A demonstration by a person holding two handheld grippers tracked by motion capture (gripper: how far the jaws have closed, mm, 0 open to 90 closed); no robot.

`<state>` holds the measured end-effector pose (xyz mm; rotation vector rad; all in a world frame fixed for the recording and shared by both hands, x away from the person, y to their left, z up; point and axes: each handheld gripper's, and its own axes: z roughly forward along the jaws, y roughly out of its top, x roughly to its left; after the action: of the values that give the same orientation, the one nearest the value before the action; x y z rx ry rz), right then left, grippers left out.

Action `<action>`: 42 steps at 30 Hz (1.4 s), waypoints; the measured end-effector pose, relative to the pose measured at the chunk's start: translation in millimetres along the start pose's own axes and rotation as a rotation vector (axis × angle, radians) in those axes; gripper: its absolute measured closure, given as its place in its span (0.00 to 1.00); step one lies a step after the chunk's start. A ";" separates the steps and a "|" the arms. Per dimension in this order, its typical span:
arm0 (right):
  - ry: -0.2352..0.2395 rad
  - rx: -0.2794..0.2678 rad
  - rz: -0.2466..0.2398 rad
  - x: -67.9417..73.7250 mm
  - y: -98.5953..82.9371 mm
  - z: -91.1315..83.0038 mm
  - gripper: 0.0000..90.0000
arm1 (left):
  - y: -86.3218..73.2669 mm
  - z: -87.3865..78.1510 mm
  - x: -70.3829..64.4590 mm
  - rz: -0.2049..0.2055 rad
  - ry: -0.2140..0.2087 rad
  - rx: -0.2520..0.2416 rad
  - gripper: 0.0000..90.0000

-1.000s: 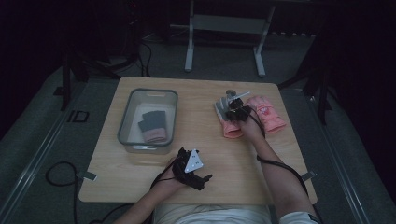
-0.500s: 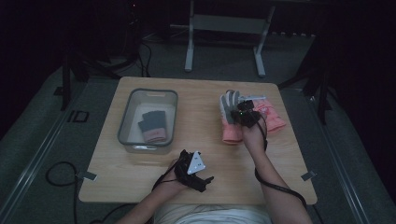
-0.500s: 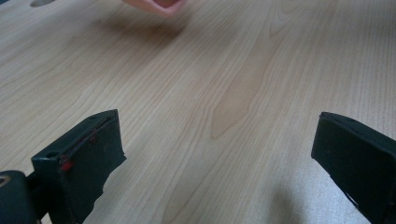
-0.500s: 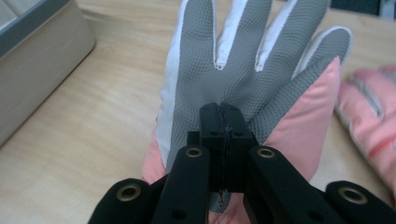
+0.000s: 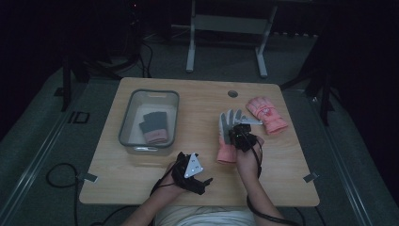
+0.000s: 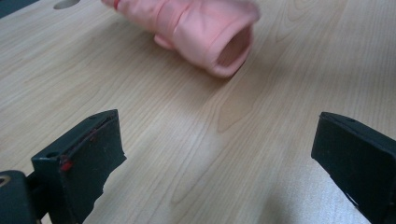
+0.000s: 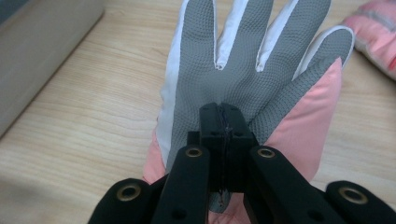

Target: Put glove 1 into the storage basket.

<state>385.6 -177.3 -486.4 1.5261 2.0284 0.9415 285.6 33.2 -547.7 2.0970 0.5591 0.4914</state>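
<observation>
Nearest, at the front edge of the wooden table (image 5: 117,186): left gripper (image 5: 200,181), held in the left hand (image 5: 171,181), with a grey three-cornered plate (image 5: 193,165) on top. Jaws spread wide apart over bare wood in the left gripper view, gripping nothing. Just ahead of those jaws in that view, the open pink cuff (image 6: 224,39) of a glove, lying on the wood and apart from them. A bit farther in, right of the middle: right gripper (image 5: 242,136) in the right hand (image 5: 249,157), jaws squeezed together on the palm of the pink and grey glove (image 5: 228,136). Seen close in the right gripper view as a grey bumpy palm (image 7: 243,70) with white strips between the fingers and pink at the side, palm up, fingers pointing away from the person. Flat on the table or lifted a little: cannot tell. Near it, farther back and to the right, a second pink glove (image 5: 267,114) lying back side up. Off to the left, well apart from both gloves, a clear plastic bin (image 5: 126,122) holding a dark grey glove with a pink cuff (image 5: 153,126). Farthest, near the back edge, a small round hole (image 5: 232,93) in the tabletop.
</observation>
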 end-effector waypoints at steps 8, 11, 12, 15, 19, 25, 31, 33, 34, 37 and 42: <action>0.048 0.056 0.065 6.0 -5.6 36.4 0.99 | -4.5 4.5 -0.7 -0.001 -0.018 0.012 0.02; 0.063 0.069 0.060 11.5 -9.3 46.8 0.98 | -4.9 4.6 0.3 -0.005 -0.020 0.008 0.02; 0.060 0.068 0.056 12.5 -10.0 48.5 0.98 | -4.7 3.6 0.8 -0.006 -0.022 0.005 0.02; 0.070 0.074 0.056 12.1 -10.7 52.9 0.97 | -5.0 1.4 1.2 -0.012 -0.029 0.002 0.02; 0.090 0.068 0.028 11.6 -7.2 48.7 0.88 | -5.5 1.1 1.3 -0.004 -0.034 0.007 0.02; 0.153 0.035 -0.100 8.4 -0.1 29.6 0.73 | -5.9 0.8 2.2 -0.014 -0.041 -0.006 0.02; 0.184 -0.070 -0.119 -22.9 16.0 -4.2 0.76 | -5.9 1.7 1.2 -0.013 -0.048 -0.004 0.02; 0.121 -0.134 -0.188 -39.4 22.7 -15.5 0.72 | -5.6 1.7 1.2 -0.004 -0.045 0.001 0.02; 0.121 -0.134 -0.188 -39.4 22.7 -15.5 0.72 | -5.6 1.7 1.2 -0.004 -0.045 0.001 0.02; 0.076 -0.169 -0.251 -71.6 26.2 -20.1 0.73 | -6.5 1.6 2.0 -0.007 -0.049 0.001 0.02; 0.071 -0.125 -0.172 -118.7 33.0 -17.8 0.66 | -6.7 2.6 1.8 -0.008 -0.050 0.000 0.02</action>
<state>430.8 -289.5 -457.0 1.2478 2.0691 1.0447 287.1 35.8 -554.4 2.1006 0.5387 0.4334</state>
